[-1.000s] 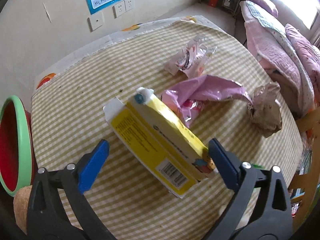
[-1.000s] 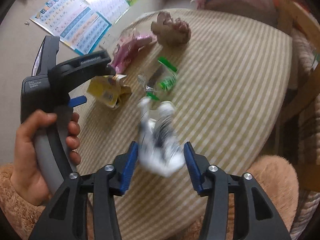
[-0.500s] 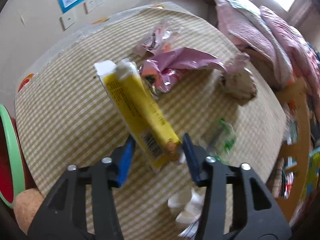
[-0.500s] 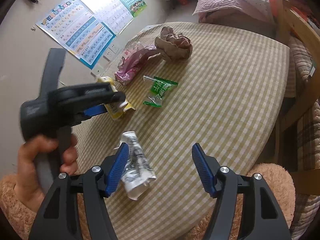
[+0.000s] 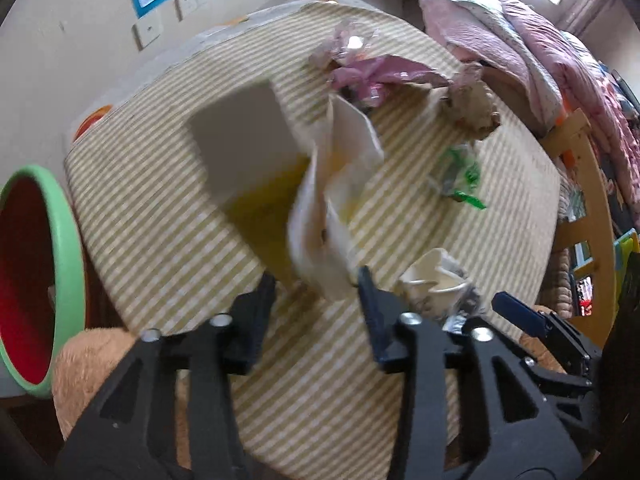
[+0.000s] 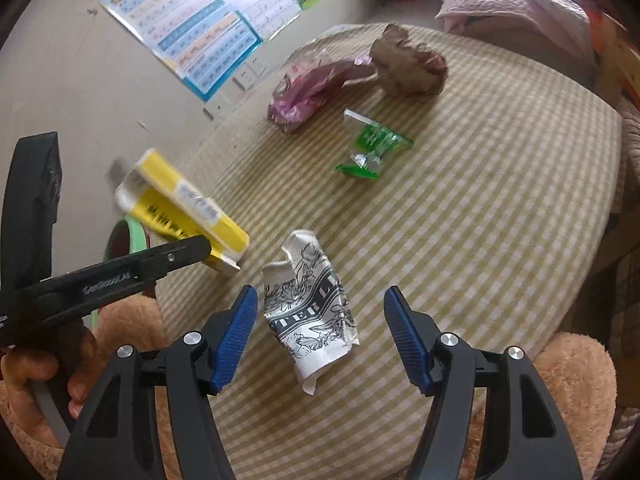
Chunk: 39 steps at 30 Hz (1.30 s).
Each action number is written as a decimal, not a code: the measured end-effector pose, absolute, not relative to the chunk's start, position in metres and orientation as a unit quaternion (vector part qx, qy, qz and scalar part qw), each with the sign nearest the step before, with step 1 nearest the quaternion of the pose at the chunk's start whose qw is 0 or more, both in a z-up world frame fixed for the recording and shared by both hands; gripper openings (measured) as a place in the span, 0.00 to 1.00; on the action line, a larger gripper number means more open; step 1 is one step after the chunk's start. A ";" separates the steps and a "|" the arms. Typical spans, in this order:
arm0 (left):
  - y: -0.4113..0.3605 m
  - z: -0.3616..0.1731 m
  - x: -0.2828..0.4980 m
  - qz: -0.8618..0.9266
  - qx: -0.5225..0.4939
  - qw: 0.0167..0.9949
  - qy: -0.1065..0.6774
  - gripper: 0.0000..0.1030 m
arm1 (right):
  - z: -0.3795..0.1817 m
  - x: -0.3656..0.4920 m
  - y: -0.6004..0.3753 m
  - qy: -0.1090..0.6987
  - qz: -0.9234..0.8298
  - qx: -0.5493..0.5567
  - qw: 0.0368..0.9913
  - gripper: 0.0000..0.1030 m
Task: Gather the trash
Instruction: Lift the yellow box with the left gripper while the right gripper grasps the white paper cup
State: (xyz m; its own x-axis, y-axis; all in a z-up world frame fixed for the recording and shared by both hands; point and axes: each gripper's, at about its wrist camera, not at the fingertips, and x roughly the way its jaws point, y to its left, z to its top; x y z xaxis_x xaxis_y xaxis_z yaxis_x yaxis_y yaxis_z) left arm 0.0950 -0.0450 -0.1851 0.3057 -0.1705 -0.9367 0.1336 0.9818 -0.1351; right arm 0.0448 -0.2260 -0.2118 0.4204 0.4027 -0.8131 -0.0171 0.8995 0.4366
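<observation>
Clamped between the left gripper's (image 5: 316, 286) fingers, the yellow carton (image 6: 188, 204) is held lifted off the checked counter (image 6: 500, 208), those fingers having just eased a touch wider. The right gripper (image 6: 320, 336) is held well open, nothing gripped, with the crumpled paper cup (image 6: 310, 304) lying between its fingers on the counter, closer to the left one.

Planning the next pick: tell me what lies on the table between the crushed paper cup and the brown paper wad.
In the right wrist view, the green candy wrapper lies between the crushed paper cup and the brown paper wad; otherwise only checked tablecloth.
</observation>
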 end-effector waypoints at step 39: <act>-0.003 -0.193 0.159 0.045 -0.197 0.813 0.545 0.85 | -0.223 0.050 -0.229 0.512 0.144 0.204 0.822 0.53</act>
